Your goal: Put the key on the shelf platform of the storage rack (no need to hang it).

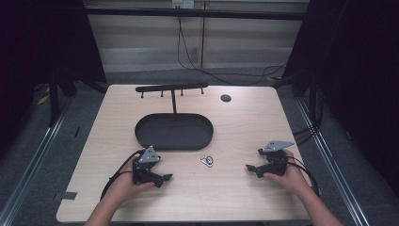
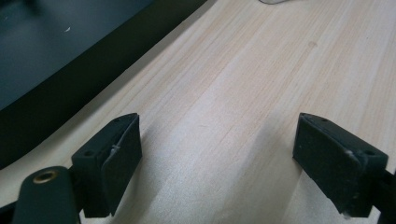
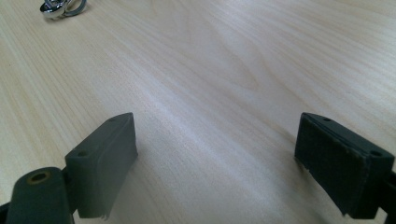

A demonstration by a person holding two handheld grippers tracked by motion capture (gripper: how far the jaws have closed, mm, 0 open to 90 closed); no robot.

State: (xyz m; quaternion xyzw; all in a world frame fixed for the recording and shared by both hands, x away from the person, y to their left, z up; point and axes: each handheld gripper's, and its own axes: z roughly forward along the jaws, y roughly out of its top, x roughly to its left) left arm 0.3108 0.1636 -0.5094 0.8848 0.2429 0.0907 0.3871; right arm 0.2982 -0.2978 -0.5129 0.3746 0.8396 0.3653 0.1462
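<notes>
Pale wood-grain table (image 1: 235, 122) with rounded corners, fine straight grain running across it, matte with a soft sheen; dark curtains to both sides, grey floor and a light panelled wall behind, black cables hanging down that wall. Near the far edge, a small dark round grommet (image 1: 226, 98) set into the top. At mid-table, a black oval tray (image 1: 173, 132), shallow, smooth-walled, matte inside; rising from its far side, a thin black post carrying a long slim crossbar with short pegs, the whole forming a rack (image 1: 172, 87).

On bare wood just right of the tray's near end, well between the two hands, a small shiny metal ring clasp (image 1: 206, 161), chrome-bright, looped; seen again at the top left corner of the right gripper view (image 3: 61, 8), partly cut off by the edge.

Left gripper (image 1: 161, 179) held in the left hand (image 1: 123, 184), resting low over the table beside the tray's near left rim, grey three-cornered plate on top. Jaws spread wide, blocky black pads with a dull rubbery face, nothing between them but wood (image 2: 219, 154).

Right gripper (image 1: 251, 168) held in the right hand (image 1: 287, 176), pointing toward the clasp yet well apart from it. Jaws likewise spread wide, empty, hovering just above the grain (image 3: 215, 158).
</notes>
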